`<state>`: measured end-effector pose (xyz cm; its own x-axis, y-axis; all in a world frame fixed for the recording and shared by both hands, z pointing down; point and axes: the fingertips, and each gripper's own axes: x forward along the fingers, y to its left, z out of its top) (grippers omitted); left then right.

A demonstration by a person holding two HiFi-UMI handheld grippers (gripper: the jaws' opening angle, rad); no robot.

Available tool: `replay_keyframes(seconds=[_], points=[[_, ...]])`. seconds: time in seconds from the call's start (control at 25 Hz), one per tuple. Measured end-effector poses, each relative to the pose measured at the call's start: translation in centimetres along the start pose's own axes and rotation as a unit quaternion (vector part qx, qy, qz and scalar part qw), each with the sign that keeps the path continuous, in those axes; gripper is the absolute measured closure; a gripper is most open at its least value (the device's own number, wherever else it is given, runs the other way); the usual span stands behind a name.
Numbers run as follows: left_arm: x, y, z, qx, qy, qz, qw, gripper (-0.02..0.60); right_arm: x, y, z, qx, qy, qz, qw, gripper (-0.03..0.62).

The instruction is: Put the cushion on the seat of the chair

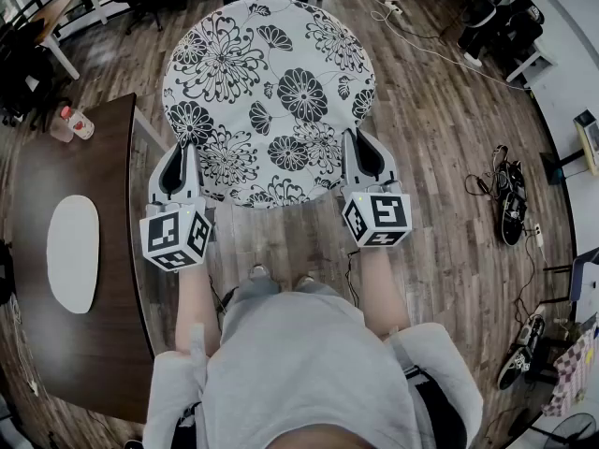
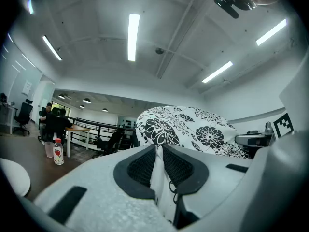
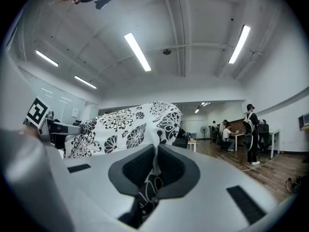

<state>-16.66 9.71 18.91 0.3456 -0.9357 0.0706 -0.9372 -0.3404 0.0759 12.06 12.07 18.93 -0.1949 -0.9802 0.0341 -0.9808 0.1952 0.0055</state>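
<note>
A round white cushion with black flower print hangs in the air in front of me, held flat between both grippers. My left gripper is shut on the cushion's near left edge, and its fabric is pinched between the jaws. My right gripper is shut on the near right edge, with printed fabric caught between its jaws. The cushion bulges up beyond the left jaws and rises as a hump past the right ones. No chair seat shows under the cushion.
A dark wooden table with a white oval mat and a bottle stands at my left. Wooden floor lies below, with cables and black gear at the right. People stand and sit by desks far off.
</note>
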Motion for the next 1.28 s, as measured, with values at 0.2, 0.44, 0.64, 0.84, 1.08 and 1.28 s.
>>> replay_keyframes(seconds=[0.2,0.44,0.64,0.84,1.08,1.28], points=[[0.0,0.2,-0.1,-0.001,0.000,-0.002,1.0000,0.546,0.0,0.3,0.0,-0.002,-0.001,-0.002,1.000,0.566],[0.0,0.3,-0.1,0.000,-0.001,-0.007,1.0000,0.546,-0.2,0.4,0.0,-0.004,-0.002,-0.008,1.000,0.566],[0.2,0.6,-0.2,0.001,-0.003,-0.010,0.9999,0.546,-0.1,0.6,-0.2,-0.002,-0.005,-0.013,1.000,0.566],[0.2,0.4,-0.3,-0.004,-0.012,-0.022,0.9997,0.546,-0.4,0.6,0.1,-0.003,-0.014,-0.024,1.000,0.566],[-0.6,-0.5,0.2,0.008,-0.010,0.012,0.9998,0.546,0.4,0.0,0.0,0.006,-0.017,0.012,1.000,0.566],[-0.8,-0.8,0.1,0.004,-0.013,0.016,0.9998,0.546,0.2,-0.3,-0.1,0.006,-0.015,0.016,1.000,0.566]])
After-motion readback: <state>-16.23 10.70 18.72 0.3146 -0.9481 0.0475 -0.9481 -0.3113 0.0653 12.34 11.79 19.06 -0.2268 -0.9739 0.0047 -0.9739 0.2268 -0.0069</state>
